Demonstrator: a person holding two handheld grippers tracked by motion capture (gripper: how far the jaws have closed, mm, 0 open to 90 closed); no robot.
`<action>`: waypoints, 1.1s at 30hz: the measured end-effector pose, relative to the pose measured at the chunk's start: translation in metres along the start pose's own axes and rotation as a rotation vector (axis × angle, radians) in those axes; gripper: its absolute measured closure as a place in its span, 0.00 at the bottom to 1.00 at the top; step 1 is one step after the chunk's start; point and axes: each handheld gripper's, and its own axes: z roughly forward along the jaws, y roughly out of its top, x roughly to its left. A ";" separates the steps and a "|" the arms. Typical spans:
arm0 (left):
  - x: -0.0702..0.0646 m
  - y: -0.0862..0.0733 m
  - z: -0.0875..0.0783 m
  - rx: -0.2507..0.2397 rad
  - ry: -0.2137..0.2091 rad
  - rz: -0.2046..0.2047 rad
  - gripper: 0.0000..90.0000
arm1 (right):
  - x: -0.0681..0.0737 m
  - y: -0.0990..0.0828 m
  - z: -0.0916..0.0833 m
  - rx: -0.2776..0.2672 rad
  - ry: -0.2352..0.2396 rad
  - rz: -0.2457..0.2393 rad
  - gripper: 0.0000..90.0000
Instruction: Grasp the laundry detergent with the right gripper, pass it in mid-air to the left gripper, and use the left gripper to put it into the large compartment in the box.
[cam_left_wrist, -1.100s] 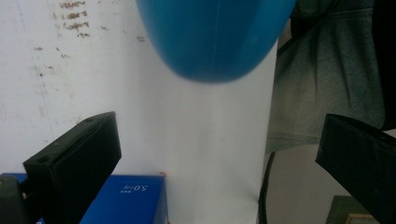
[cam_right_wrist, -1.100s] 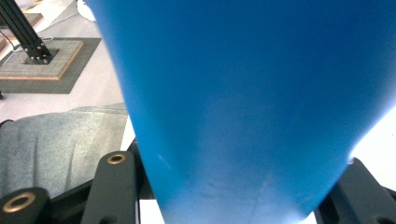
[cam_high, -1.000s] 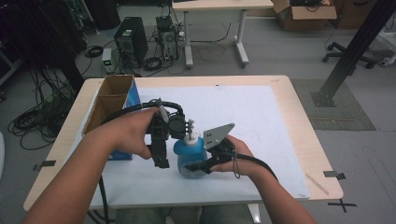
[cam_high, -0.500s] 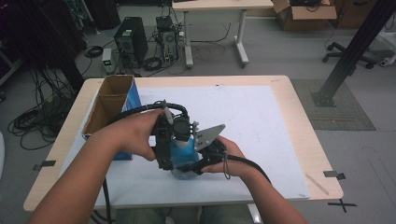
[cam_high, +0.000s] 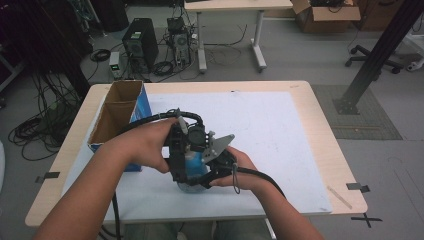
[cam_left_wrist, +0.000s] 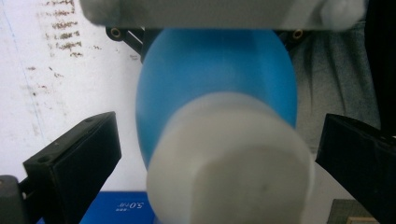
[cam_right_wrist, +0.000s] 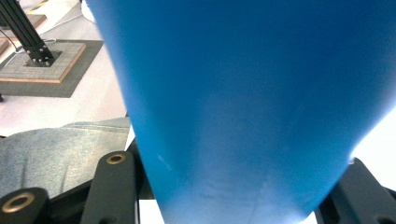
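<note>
Right claw (cam_high: 200, 175) clamped bottle (cam_left_wrist: 215, 93) body; left claw (cam_left_wrist: 217, 154) wide, straddling white cap (cam_left_wrist: 229, 163); bottle axis ran toward left claw.

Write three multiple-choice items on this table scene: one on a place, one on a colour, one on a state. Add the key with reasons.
1. Where does the open cardboard box stand?
A. at the table's left edge
B. at the table's right edge
C. on the floor

2. What colour is the cap of the blue bottle?
A. red
B. white
C. black

3. How does the left gripper stand to the cap?
A. jaws apart on either side of it, not touching
C. jaws clamped on it
B. far off above the box

Key: 1 A, the high view shows it by the left edge. 2 B, the left gripper view shows a white cap. 3 A, gaps show beside the cap; the right gripper holds the bottle's body.
</note>
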 end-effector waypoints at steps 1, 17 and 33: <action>0.000 0.000 0.000 -0.004 -0.002 -0.003 0.00 | 0.000 0.000 0.000 0.000 -0.002 -0.001 0.50; -0.001 0.007 0.005 -0.005 0.006 -0.031 0.01 | 0.001 0.000 -0.001 -0.007 -0.011 0.000 0.50; -0.002 0.007 0.003 -0.008 0.002 -0.025 0.14 | 0.000 0.000 -0.001 -0.018 -0.024 -0.010 0.50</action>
